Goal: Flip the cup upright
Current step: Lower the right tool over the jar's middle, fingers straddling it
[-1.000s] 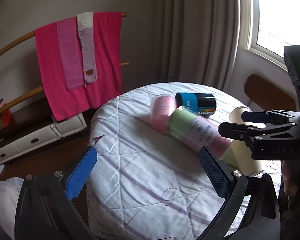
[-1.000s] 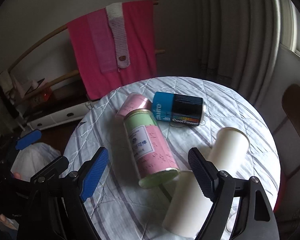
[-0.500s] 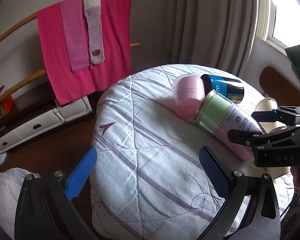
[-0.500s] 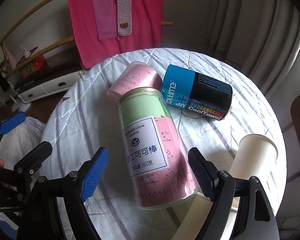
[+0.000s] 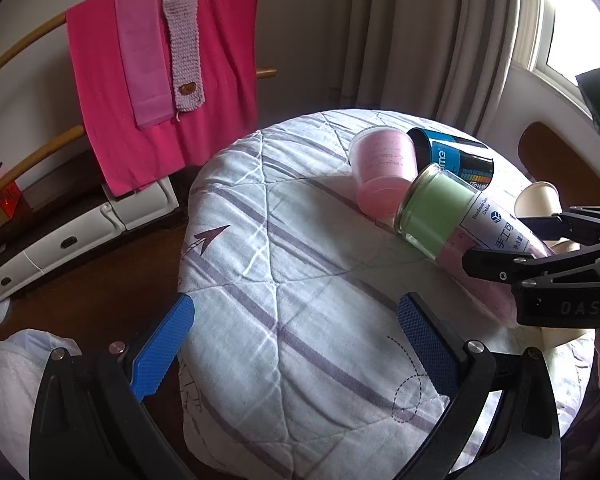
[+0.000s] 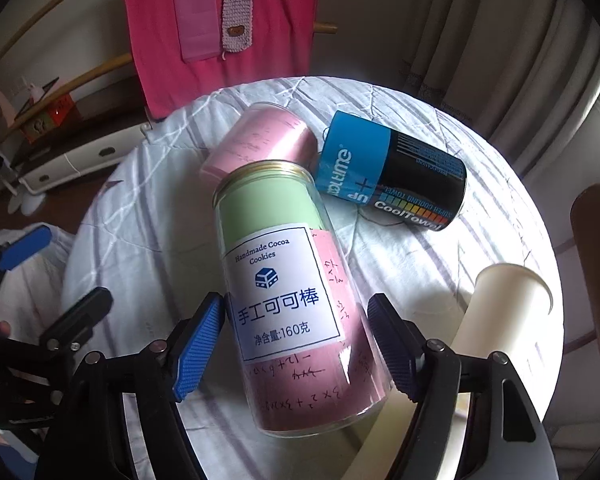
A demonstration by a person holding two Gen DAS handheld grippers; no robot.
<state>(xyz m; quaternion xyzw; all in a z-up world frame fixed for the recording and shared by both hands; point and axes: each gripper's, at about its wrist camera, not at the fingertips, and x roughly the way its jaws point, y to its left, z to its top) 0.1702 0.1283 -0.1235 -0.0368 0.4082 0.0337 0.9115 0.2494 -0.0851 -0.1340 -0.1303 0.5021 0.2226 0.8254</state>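
Quilted table (image 6: pixel 479 184), clear cookie jar (image 6: pixel 292 300) on side, green/pink inside

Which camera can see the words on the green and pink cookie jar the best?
The right wrist view. The cookie jar lies between the right gripper fingers there, with its white label facing the camera. The left wrist view shows the same jar from its gold-rimmed end, with the label mostly turned away and partly hidden by the right gripper.
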